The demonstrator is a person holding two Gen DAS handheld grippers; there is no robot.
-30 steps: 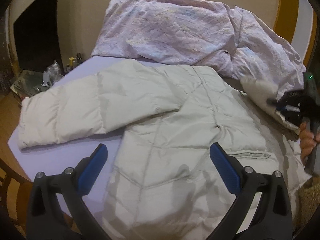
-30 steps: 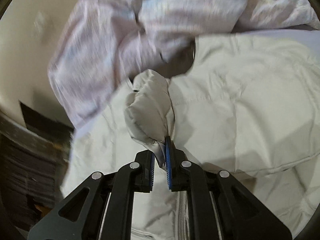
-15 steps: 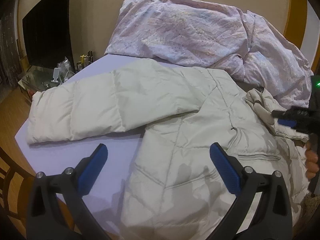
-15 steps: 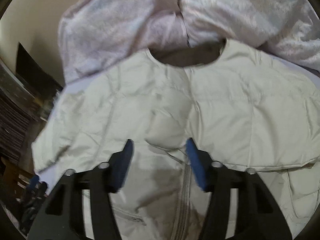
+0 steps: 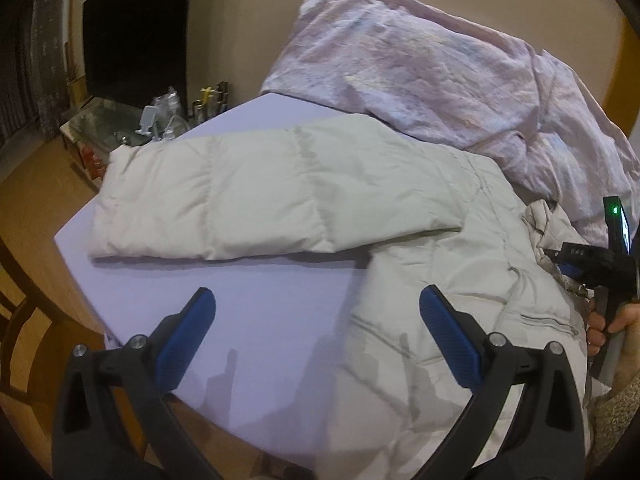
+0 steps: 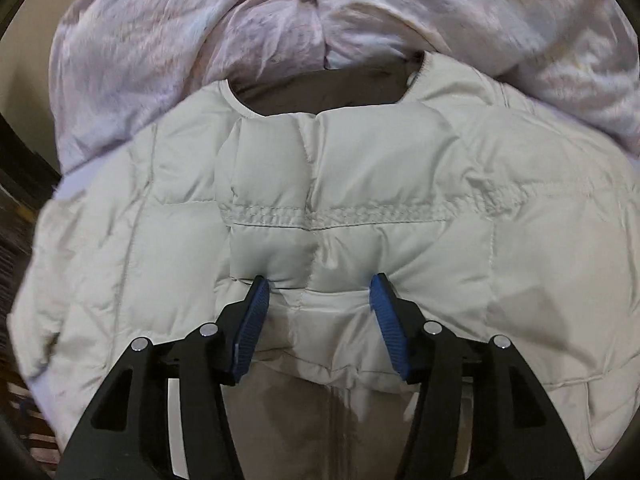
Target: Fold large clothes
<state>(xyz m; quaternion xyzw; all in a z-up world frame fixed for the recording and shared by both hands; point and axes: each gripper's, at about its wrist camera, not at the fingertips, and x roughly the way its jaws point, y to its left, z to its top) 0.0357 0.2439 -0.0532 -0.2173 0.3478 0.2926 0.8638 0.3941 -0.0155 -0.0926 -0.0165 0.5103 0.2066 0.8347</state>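
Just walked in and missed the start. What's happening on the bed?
A person with a handheld gripper in each hand is folding a pale puffy jacket spread on the bed. One sleeve is folded across the chest; the right gripper is open just above it, gripping nothing. The other sleeve lies stretched out sideways. The left gripper is open and empty. A crumpled quilt lies behind.

The jacket point(image 6: 360, 184) is puffy quilted cloth with a faint sheen and stitched seams. Behind it, the duvet point(image 5: 440, 80) is crumpled matt cotton. Beneath it, the sheet point(image 5: 248, 304) looks smooth and matt.
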